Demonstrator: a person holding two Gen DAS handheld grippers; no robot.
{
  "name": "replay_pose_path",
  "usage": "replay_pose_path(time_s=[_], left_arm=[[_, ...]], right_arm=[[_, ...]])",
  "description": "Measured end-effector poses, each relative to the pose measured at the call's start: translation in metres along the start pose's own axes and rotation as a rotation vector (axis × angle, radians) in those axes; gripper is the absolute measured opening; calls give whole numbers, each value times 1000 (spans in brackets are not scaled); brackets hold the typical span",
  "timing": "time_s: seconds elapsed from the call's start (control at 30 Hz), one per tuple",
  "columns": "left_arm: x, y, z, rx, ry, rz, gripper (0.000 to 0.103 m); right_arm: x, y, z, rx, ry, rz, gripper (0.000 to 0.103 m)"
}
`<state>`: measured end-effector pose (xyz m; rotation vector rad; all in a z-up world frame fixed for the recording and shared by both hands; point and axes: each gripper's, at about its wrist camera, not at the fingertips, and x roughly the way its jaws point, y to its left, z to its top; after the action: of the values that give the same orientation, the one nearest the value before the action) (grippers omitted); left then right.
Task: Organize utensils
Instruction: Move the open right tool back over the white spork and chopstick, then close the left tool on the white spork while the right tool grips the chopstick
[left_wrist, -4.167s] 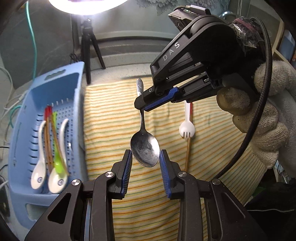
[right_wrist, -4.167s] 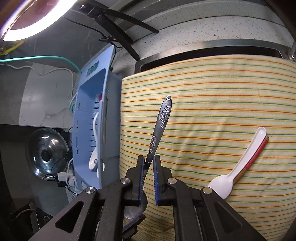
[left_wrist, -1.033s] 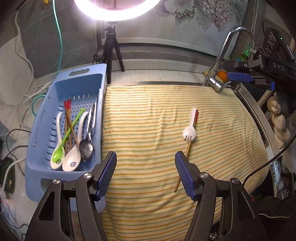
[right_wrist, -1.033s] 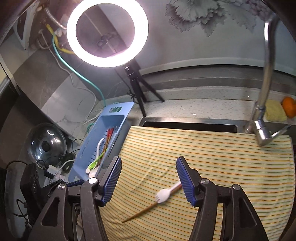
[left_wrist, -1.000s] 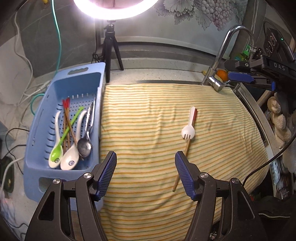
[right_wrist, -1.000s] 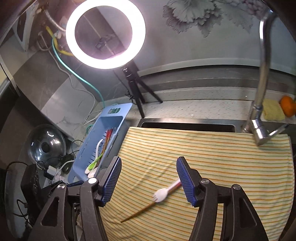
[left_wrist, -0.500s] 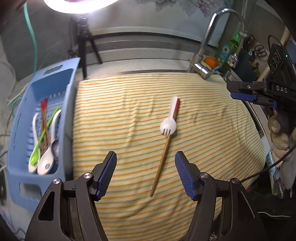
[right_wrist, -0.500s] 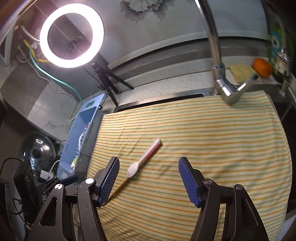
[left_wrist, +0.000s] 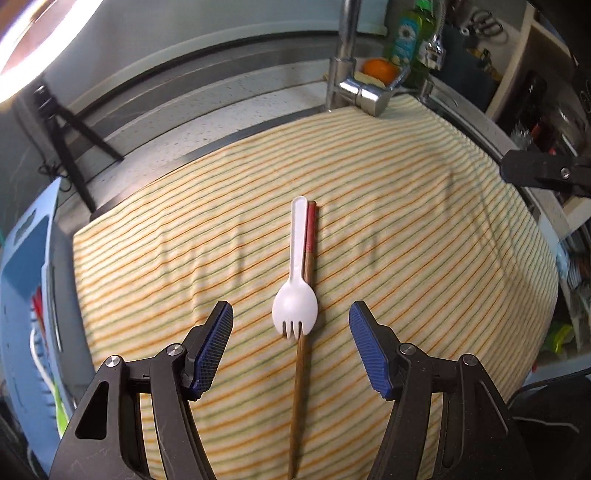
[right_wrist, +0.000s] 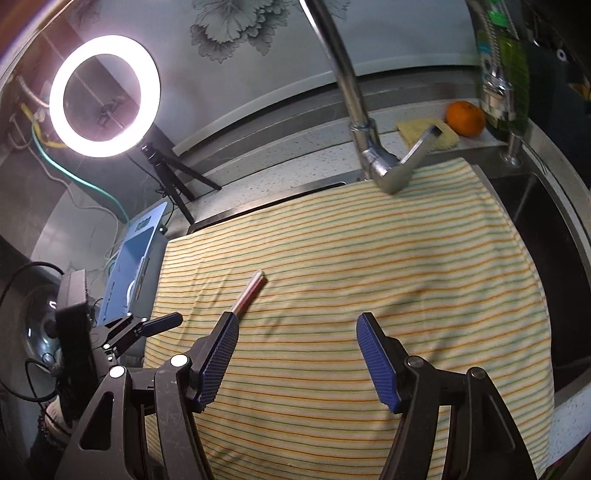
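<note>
We see the left hand-held gripper (left_wrist: 290, 338) held above the striped cloth (left_wrist: 406, 229) with its blue pads spread wide and nothing between them touching either pad. Directly ahead of it, in the gap between the pads, lies the white spork (left_wrist: 295, 295), its tines toward the near side and its handle pointing to the far side. Just to its right, touching along the handle, lies a wooden chopstick (left_wrist: 301, 387) with a red far end; its near end runs out of view between the gripper's arms.

The right hand-held gripper (right_wrist: 295, 347) is likewise wide open and holds nothing, over bare cloth right of the utensils. From its camera we see only the far ends of the spork and chopstick past its left pad.

At the far left stands the blue basket (left_wrist: 22, 295), with a few utensils partly visible inside. A faucet (right_wrist: 373, 155) rises at the cloth's far edge, an orange (right_wrist: 464, 119) behind it.
</note>
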<state>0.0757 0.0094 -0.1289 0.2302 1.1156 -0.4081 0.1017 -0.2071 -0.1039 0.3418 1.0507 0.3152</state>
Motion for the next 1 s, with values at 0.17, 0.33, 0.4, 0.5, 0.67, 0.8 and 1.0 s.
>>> replay_pose_path(time_s=[0.17,0.33,0.4,0.5,0.67,0.8,1.0], left_arm=[[17,3,2,57,46,29,65],[26,16,2,38,69,28,65],[24,23,2,15,68,11,65],[21,30,2,0,61,1,65],[20,41,0,-35,52,-18,65],[22,53,-1,-69,56,-13,65],[25,58,2,-67,61,-58,65]], right_arm=[[-1,-11,-3,45,-4,-10,63],[1,-19,-2,81,-2,-11,63],[2,-20,-2,89,2,-9,63],[4,-17,-1,84,5,-10,63],[13,-5,1,66,33,8,63],[24,7,2,59,60,37,62],[38,20,3,61,92,62,61]])
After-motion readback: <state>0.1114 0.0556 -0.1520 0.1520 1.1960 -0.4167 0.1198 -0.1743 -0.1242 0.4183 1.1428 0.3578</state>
